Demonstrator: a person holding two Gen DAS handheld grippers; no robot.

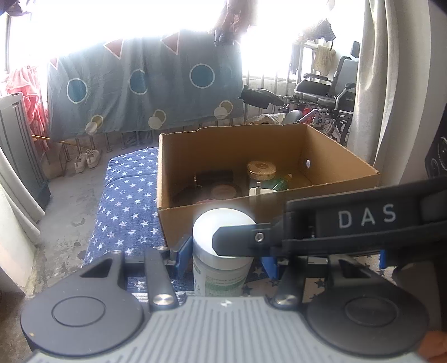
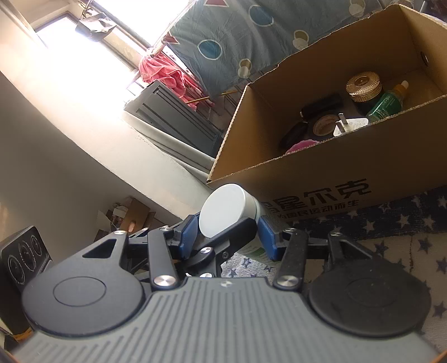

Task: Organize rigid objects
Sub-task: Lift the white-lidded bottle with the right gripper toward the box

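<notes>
Two tools, the left tool [image 1: 223,257] and the right tool [image 2: 227,233], both clamp one white-capped jar [image 1: 220,251], which stands upright on the starred bedcover [image 1: 125,212]. Just beyond it sits the open cardboard box [image 1: 335,156], so the jar must rise over that near wall.

Harsh daylight floods through a wide window [image 1: 139,22], washing out the view behind a grey-blue sheet [image 1: 139,92] patterned with circles and triangles, hung over a railing. Pink clothing [image 1: 25,89] dries at left. White shoes [image 1: 86,160] sit on the bare concrete floor [image 1: 69,201]. A wheelchair [image 1: 324,95] stands near a pale curtain [image 1: 380,83].
</notes>
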